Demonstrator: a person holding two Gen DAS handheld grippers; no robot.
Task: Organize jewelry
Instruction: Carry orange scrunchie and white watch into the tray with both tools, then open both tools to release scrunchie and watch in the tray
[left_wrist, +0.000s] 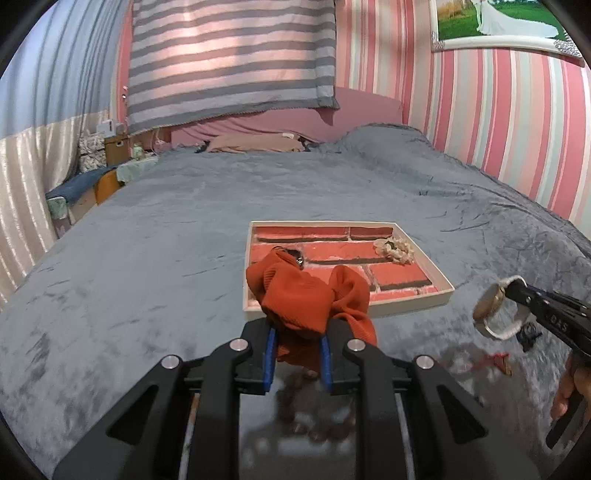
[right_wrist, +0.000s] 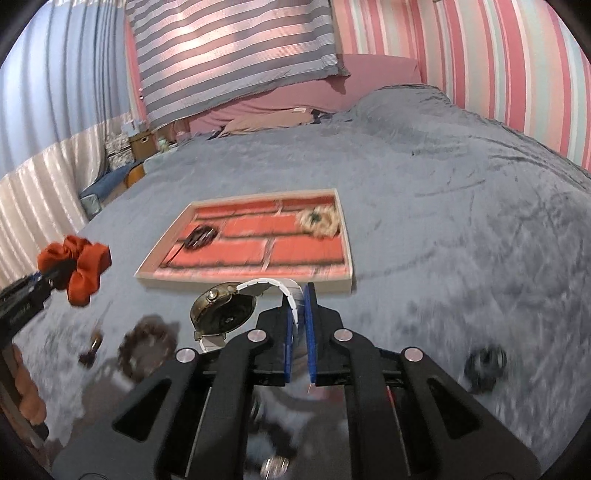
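My left gripper is shut on an orange scrunchie and holds it above the grey bedspread, just in front of the shallow brick-patterned tray. My right gripper is shut on the white strap of a gold-faced watch, held up near the tray's front edge. In the tray lie a cream beaded bracelet at the back right and a dark hair clip at the left. The scrunchie also shows in the right wrist view, and the watch in the left wrist view.
On the bedspread near me lie a brown scrunchie, a small dark clip, a black scrunchie and a red item. Pillows lie at the headboard. A striped wall is on the right, clutter at the left bedside.
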